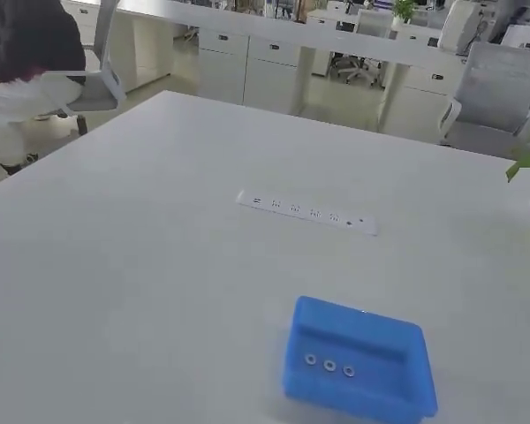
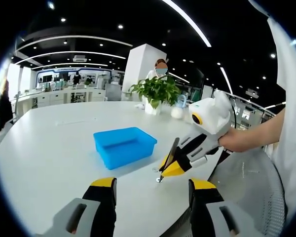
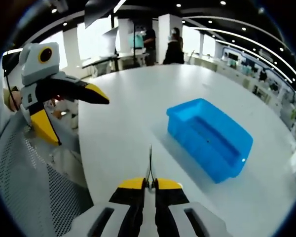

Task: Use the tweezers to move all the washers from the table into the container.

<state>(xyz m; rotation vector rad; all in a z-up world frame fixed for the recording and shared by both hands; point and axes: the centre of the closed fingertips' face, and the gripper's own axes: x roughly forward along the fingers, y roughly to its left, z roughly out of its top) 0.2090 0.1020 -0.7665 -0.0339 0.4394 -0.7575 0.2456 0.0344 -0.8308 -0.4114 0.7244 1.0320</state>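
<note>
Three washers [image 1: 329, 365] lie inside the blue container [image 1: 353, 395] in head view; beside it, left gripper view shows right gripper [image 2: 171, 167] clenching one tweezers [image 2: 173, 148], left gripper [image 2: 153, 183] released.

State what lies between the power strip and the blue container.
Only bare table, seen in the head view, separates the power strip and blue container.
</note>
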